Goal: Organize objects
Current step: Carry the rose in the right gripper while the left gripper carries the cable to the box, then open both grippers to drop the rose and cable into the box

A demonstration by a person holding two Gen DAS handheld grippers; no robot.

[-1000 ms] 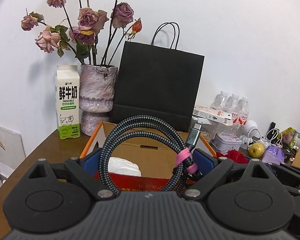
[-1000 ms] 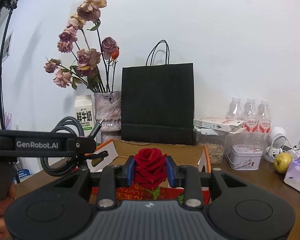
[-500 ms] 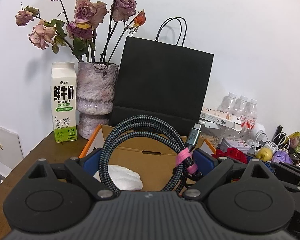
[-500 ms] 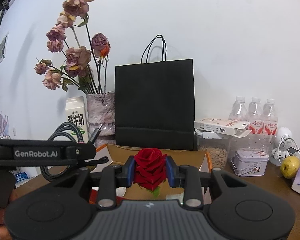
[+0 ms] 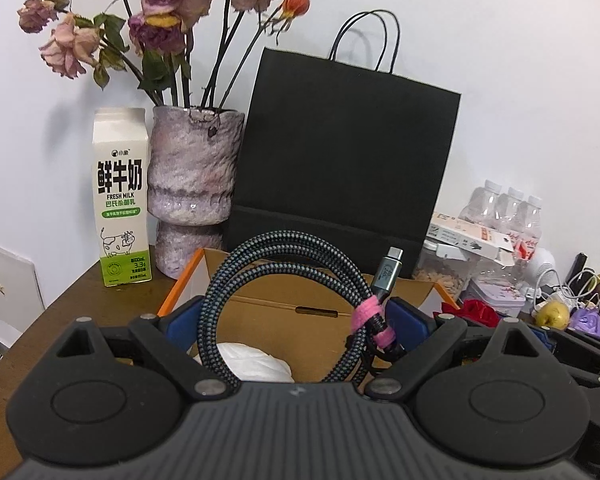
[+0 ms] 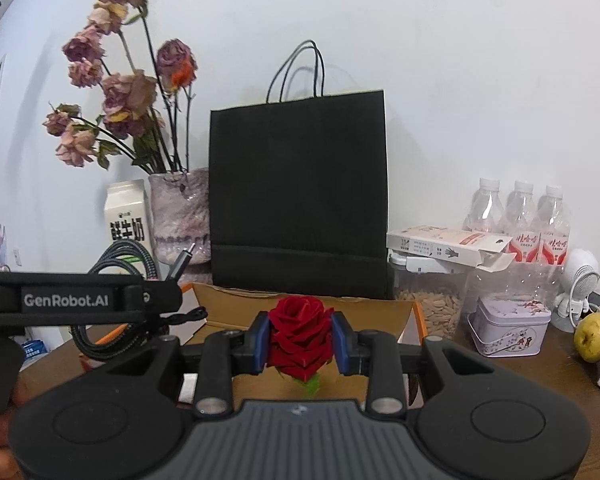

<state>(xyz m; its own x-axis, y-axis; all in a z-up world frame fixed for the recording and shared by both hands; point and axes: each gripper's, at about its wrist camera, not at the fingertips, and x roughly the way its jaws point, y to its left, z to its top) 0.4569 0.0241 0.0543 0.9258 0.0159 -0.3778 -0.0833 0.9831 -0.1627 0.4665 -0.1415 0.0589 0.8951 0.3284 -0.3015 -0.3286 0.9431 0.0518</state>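
Left wrist view is showing my left jaws clamping the coiled cable [image 5: 284, 300] above the cardboard box [image 5: 328, 300]; my right jaws are gripping the red rose [image 6: 299, 332] there too. I judge I am carrying both for placing; next I am needing to lower each inside before releasing.

3 water btls [image 6: 521, 216], 1 milk ctn [image 5: 121, 200], 1 black bag [image 6: 299, 196], 1 tin [image 6: 510, 330].

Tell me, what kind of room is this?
Probably a home or office corner: a cluttered wooden table against a white wall, holding a vase of dried roses, a milk carton and water bottles.
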